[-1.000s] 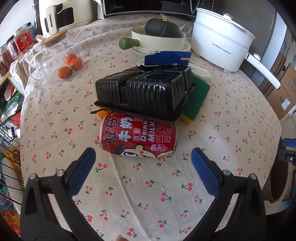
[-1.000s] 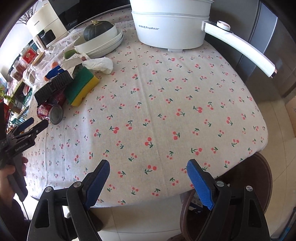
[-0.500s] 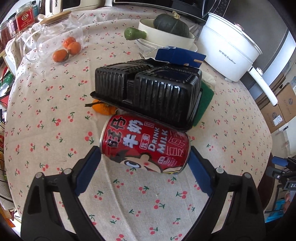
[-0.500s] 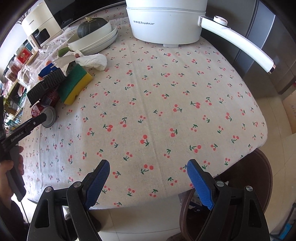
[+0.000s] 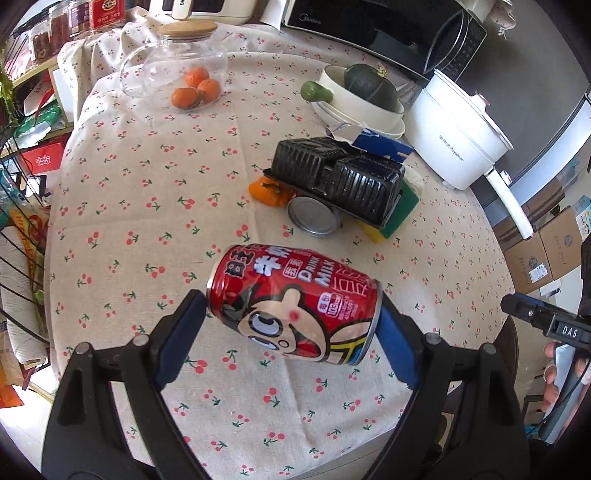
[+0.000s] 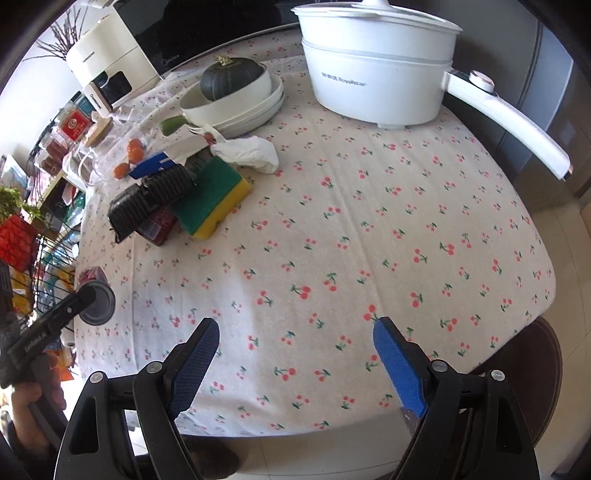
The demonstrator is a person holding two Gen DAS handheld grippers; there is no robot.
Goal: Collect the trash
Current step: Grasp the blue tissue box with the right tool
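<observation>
Both grippers are black plastic frames with round silver screws at the joints. The left gripper (image 5: 293, 325) and right gripper (image 6: 295, 354) carry blue textured pads (image 6: 397, 363). Beside the table (image 6: 369, 221), white lettering marks one black arm.

A second can (image 5: 314, 220) at twelve o'clock lies half hidden under the black tray (image 5: 338, 179). The sponge (image 5: 400, 208) is mostly covered too. Jars (image 5: 55, 26) at eleven o'clock are cut off.
</observation>
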